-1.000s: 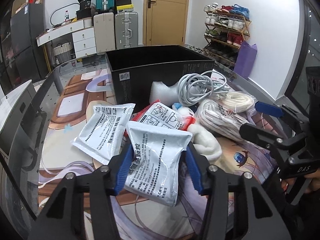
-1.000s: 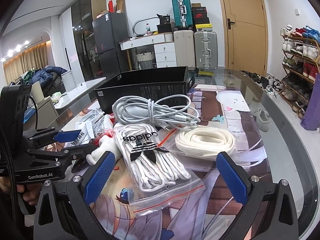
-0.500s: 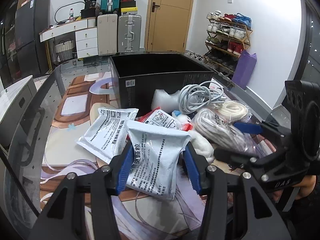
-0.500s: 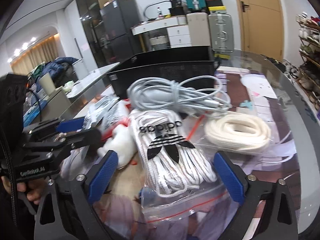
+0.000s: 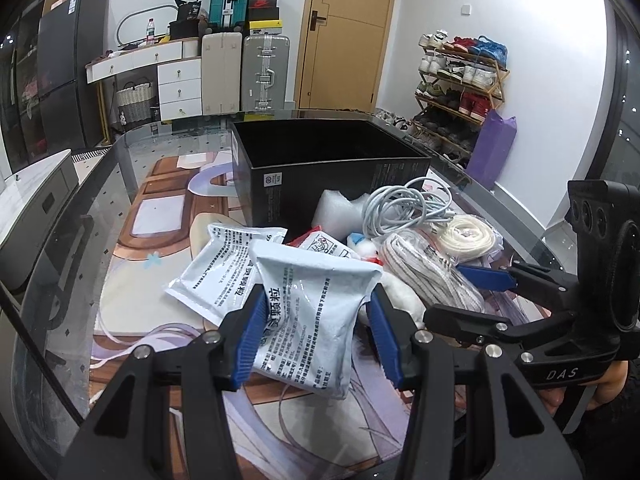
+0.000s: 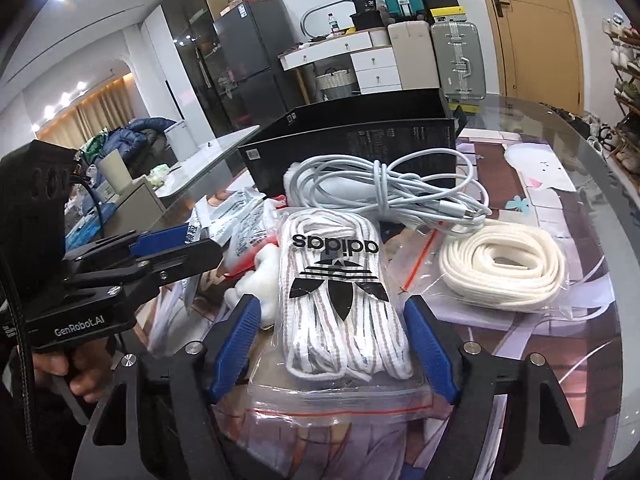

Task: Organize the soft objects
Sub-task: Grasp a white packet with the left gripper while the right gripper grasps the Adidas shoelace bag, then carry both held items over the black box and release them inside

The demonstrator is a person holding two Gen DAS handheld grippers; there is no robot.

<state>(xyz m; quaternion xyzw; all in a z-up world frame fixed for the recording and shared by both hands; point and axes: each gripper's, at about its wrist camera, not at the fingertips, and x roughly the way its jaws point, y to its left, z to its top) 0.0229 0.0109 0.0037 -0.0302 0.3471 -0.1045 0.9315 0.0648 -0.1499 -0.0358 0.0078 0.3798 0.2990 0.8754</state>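
on the glass table (image 5: pixel 100 200) over the printed mat, my left gripper (image 5: pixel 316 328) has its blue pads pressed against both sides of a white printed foil pouch (image 5: pixel 312 312), jaws clamped on it, just in front of the open black cardboard box (image 5: pixel 332 176). my right gripper (image 6: pixel 332 344) sits with jaws apart either side of a clear zip bag of white striped adidas laces (image 6: pixel 340 292), pads not touching it. behind that bag lie a coiled white charging cable (image 6: pixel 384 192) and a bagged cream flat-lace coil (image 6: pixel 504 264).
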